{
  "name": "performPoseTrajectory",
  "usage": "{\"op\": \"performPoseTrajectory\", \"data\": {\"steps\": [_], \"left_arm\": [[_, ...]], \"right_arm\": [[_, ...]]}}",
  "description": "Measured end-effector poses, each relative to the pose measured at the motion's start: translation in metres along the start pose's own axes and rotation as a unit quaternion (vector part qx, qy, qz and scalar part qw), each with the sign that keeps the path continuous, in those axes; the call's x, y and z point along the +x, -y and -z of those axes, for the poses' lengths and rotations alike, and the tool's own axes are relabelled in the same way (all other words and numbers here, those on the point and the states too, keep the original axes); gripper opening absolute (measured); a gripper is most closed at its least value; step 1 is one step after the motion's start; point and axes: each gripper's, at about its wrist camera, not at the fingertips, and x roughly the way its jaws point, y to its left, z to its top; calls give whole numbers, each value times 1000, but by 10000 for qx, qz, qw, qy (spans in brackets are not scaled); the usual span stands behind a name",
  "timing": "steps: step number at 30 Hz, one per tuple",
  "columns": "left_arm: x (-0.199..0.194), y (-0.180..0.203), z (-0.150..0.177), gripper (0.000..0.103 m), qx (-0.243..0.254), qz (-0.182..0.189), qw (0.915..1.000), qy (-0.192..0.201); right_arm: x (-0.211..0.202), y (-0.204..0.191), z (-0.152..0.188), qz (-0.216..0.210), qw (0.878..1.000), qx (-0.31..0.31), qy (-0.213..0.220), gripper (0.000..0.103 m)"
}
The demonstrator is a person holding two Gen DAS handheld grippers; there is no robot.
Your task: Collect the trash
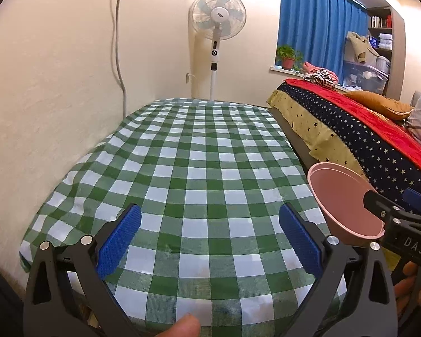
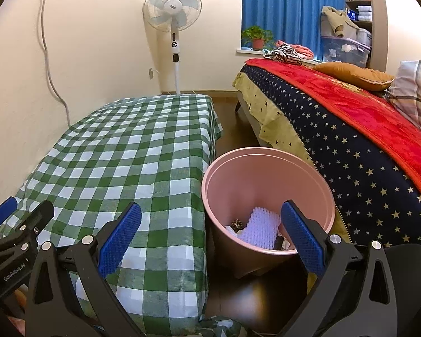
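Observation:
A pink trash bin (image 2: 266, 193) stands on the dark floor between the table and the bed. Inside it lie a white foam net (image 2: 262, 226), a small dark scrap (image 2: 236, 223) and other bits. The bin's rim also shows in the left wrist view (image 1: 342, 196). My right gripper (image 2: 210, 238) is open and empty, above the table's right edge and the bin's near rim. My left gripper (image 1: 210, 238) is open and empty over the green checked tablecloth (image 1: 196, 168). No trash shows on the cloth.
The table (image 2: 126, 151) stands against a cream wall. A bed (image 2: 365, 146) with a starry cover and red blanket lies to the right. A standing fan (image 2: 174, 28) is at the far end. A narrow floor gap (image 2: 230, 118) runs between table and bed.

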Motion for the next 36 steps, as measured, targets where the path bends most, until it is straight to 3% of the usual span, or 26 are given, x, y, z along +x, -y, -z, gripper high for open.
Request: {"op": "performPoseTrajectory", "data": {"steps": [36], "left_arm": [[1,-2,2,95,-143,67,9999,-37]], "right_arm": [[0,-2,2,77,9999,-85,63,98]]}}
